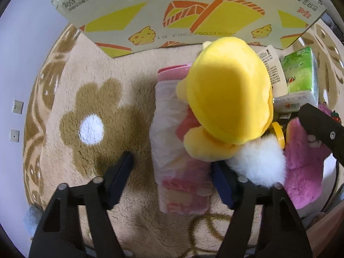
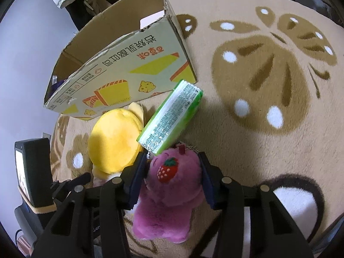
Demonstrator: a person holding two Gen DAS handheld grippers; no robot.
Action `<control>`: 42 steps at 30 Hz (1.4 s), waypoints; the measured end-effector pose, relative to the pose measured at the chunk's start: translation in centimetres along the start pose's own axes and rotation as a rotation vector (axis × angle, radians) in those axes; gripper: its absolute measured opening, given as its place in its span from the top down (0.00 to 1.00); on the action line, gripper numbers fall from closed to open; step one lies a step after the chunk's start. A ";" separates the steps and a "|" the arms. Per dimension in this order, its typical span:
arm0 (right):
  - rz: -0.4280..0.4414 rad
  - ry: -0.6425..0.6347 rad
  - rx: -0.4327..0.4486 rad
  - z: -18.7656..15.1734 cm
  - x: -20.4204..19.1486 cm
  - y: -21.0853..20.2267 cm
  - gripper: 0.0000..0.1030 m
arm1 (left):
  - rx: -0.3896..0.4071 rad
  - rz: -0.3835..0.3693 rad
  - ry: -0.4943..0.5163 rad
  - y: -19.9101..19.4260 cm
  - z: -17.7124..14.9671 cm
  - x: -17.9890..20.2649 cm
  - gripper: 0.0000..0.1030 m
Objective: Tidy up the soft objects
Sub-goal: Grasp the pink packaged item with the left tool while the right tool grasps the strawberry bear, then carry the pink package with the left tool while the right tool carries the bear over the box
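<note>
Fingers of your right gripper (image 2: 171, 179) pinch the pink plush (image 2: 169, 195); squeeze its middle firmly; left gripper (image 1: 172, 180) spread around the pink packet (image 1: 172, 142)

Left gripper (image 1: 172, 167), black frame with dark blue pads, points steeply down, its jaws standing apart on either side of a pink-and-white plastic-wrapped tissue pack (image 1: 178, 150); the left pad is clear of the pack, and contact at the right pad cannot be told. Right gripper (image 2: 172, 169), same black build with blue pads, also angled down, fingers (image 2: 137, 178) pressed against both sides of a fuzzy purple plush toy with a strawberry patch (image 2: 172, 189). The right gripper's black finger shows at the right edge of the left wrist view.
</note>
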State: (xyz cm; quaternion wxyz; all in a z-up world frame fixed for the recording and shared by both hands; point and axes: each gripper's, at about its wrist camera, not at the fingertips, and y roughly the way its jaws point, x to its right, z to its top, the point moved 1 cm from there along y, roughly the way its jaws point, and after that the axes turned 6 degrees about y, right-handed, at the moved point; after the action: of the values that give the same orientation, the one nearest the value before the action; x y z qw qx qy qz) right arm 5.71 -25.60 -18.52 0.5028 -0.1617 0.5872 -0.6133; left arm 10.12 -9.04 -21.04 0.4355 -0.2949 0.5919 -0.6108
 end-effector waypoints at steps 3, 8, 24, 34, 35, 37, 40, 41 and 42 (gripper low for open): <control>0.005 0.005 0.001 0.1 0.0 -0.1 0.51 | 0.007 -0.044 0.004 -0.5 -0.1 -0.2 0.57; 0.006 0.012 0.006 -0.1 0.6 -0.7 0.52 | 0.015 -0.032 0.029 -1.2 -0.9 -0.4 0.58; 0.058 -0.018 0.120 -0.3 0.4 -3.8 0.53 | 0.073 -0.019 -0.068 -4.2 -3.5 -2.5 0.58; 0.083 -0.088 0.214 -0.3 -1.1 -5.8 0.53 | 0.138 0.019 -0.070 -7.4 -6.1 -2.5 0.58; 0.085 -0.093 0.227 -0.3 -1.3 -5.9 0.53 | 0.156 0.022 -0.071 -7.9 -6.2 -2.6 0.58; 0.086 -0.095 0.249 -0.2 -1.5 -6.4 0.53 | 0.189 0.031 -0.079 -8.7 -5.8 -2.7 0.58; 0.096 -0.093 0.271 -0.1 -1.4 -7.0 0.53 | 0.243 0.055 -0.098 -9.8 -5.5 -3.0 0.58; 0.100 -0.096 0.283 -0.1 -1.4 -7.3 0.53 | 0.262 0.072 -0.101 -10.2 -5.5 -3.3 0.59; 0.102 -0.099 0.292 -0.1 -1.5 -7.5 0.53 | 0.280 0.088 -0.101 -10.7 -5.5 -3.5 0.59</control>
State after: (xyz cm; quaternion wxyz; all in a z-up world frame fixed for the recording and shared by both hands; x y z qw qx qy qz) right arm 3.07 -25.78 -11.33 0.5797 -0.0867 0.4737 -0.6573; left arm 4.91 -4.22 -10.68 0.5281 -0.2354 0.4905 -0.6520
